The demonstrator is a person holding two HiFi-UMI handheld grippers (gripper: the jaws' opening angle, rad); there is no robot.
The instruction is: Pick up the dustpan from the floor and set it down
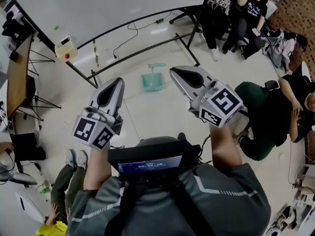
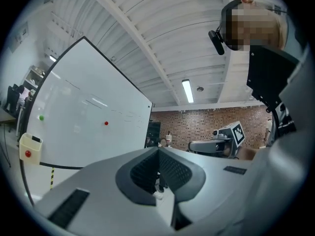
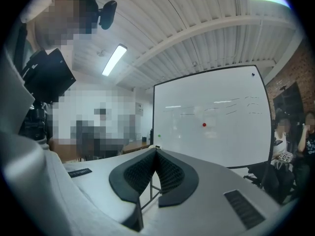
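The dustpan [image 1: 153, 81] is pale green and lies on the light floor with its handle sticking up, in front of the whiteboard's stand. In the head view it shows between the tips of my two grippers, well below them and apart from both. My left gripper [image 1: 118, 81] is shut with nothing in it; in its own view the dark ribbed pads meet at the tips [image 2: 158, 150]. My right gripper [image 1: 173, 71] is also shut and empty [image 3: 156, 149]. Both point level toward the whiteboard. The dustpan shows in neither gripper view.
A large whiteboard [image 1: 113, 4] on a black frame stands ahead, with a yellowish box [image 1: 65, 47] at its left leg and a cable on the floor. Seated people are at the right [image 1: 266, 117] and far right corner [image 1: 248, 9]. A desk [image 1: 17, 73] lines the left.
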